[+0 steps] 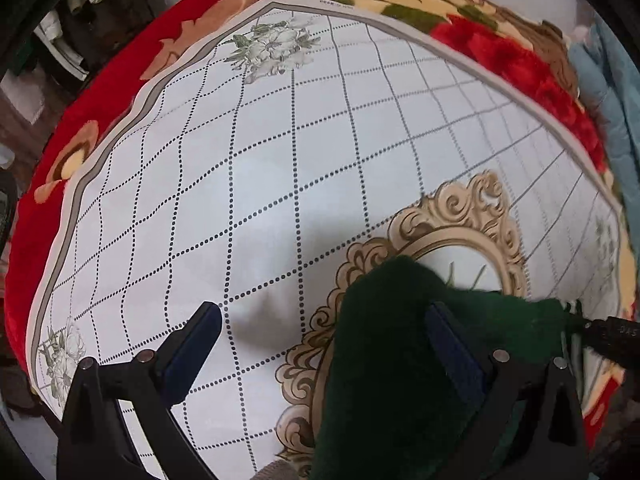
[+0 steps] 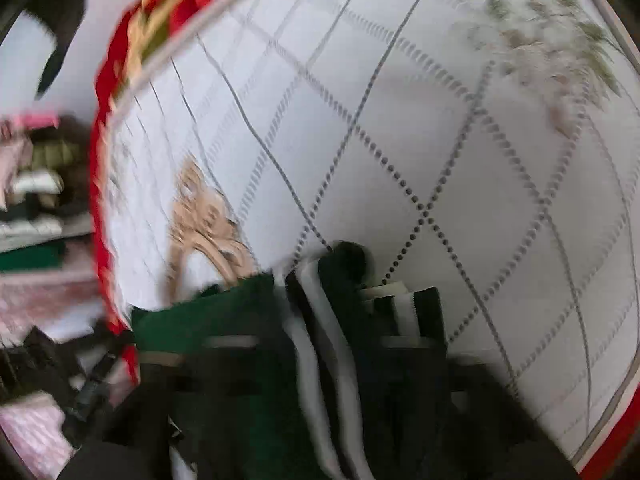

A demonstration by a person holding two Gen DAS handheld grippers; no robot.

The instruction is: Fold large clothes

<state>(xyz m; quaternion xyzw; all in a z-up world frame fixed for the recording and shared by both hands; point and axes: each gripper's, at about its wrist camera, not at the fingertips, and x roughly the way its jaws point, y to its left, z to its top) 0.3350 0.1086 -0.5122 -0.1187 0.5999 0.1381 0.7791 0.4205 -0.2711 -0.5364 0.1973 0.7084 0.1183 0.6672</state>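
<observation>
Up close, my left gripper (image 1: 324, 330) stands wide, its two blue-padded fingers (image 1: 192, 344) far apart. A fold of the green garment (image 1: 400, 360) lies over the right-hand finger and covers most of it; the left-hand finger hangs free above the cloth (image 1: 260, 168), touching nothing I can see. Whether the covered pad presses on the fabric I cannot tell. Both fingers point steeply down at the bed.

Past the fingertips lies the white cloth with its dotted grid, a gold scroll frame (image 1: 452, 224) printed on it just beyond the garment's edge, and grey flower prints near the corners. A red floral blanket (image 1: 500, 52) shows all round the cloth's border. At the far right a blue fabric (image 1: 612, 92) sits beside the blanket. A black cable (image 1: 604, 332) crosses in from the right, close to the garment's edge.

My right gripper (image 2: 320, 344) is blurred. Its dark fingers sit narrow, and the garment's striped white-and-green hem (image 2: 316, 320) runs between them; I read it as pinched there, though the blur hides the pads. The green body of the garment (image 2: 224, 320) bunches to the left of that finger. It too tilts steeply down. Off the bed's left edge lies a heap of pink and green clothes (image 2: 36, 184).
</observation>
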